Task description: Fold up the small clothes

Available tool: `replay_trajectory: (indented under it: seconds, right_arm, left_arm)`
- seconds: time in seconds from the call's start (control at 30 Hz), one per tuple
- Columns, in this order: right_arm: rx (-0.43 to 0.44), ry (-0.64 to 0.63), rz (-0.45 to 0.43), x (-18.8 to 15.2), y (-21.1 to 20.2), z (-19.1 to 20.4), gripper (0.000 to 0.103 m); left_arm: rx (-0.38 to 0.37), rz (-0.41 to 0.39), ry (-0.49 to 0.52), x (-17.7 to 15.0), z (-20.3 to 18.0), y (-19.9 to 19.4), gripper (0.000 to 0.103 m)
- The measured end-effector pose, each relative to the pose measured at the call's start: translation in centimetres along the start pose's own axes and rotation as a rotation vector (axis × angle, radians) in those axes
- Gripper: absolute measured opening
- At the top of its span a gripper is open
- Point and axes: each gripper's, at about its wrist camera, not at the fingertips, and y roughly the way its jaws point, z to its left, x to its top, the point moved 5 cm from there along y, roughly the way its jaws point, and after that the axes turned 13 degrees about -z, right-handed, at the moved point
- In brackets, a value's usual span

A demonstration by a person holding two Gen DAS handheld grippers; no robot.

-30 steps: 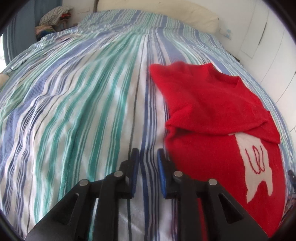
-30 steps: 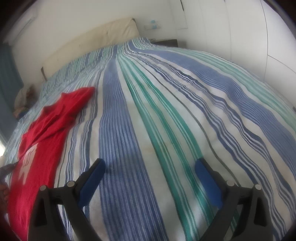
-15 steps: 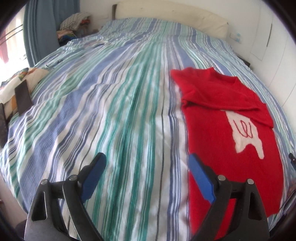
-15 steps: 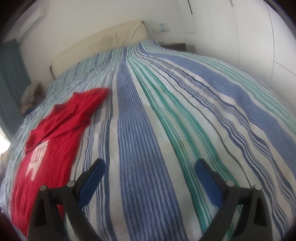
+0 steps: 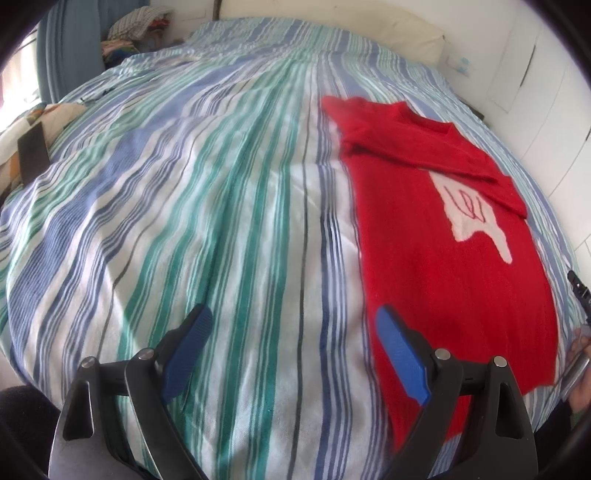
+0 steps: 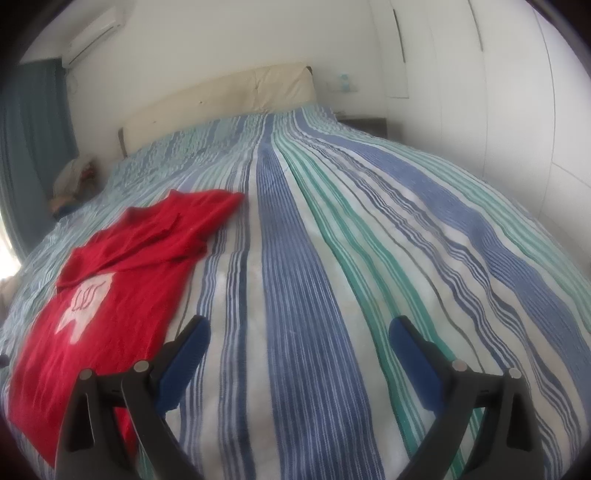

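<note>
Near the bed's (image 5: 229, 206) foot edge, the red sweater (image 5: 443, 258) lies flat, sleeves folded across; both hand-held grippers, left (image 5: 291, 332) and right (image 6: 299, 343), gape empty.

Striped bedspread (image 5: 229, 206), cream headboard (image 6: 229, 96) (wall-mounted air conditioner (image 6: 92, 33) above).

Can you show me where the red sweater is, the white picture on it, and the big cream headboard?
red sweater (image 5: 454, 295), left wrist view, on the plain red body below the picture.
white picture (image 5: 476, 221), left wrist view, on its white middle.
cream headboard (image 6: 229, 96), right wrist view, on its padded front.
</note>
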Motion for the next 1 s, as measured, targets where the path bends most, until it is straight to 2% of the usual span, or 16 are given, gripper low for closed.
replay_trajectory:
  seconds: [0.23, 1.0]
  right_arm:
    - [0.002, 0.005, 0.002, -0.09, 0.01, 0.17, 0.096]
    - [-0.002, 0.002, -0.003, 0.08, 0.04, -0.21, 0.096]
  left_arm:
    - [-0.001, -0.007, -0.001, -1.07, 0.11, 0.10, 0.091]
    - [-0.002, -0.012, -0.003, -1.23, 0.38, 0.16, 0.092]
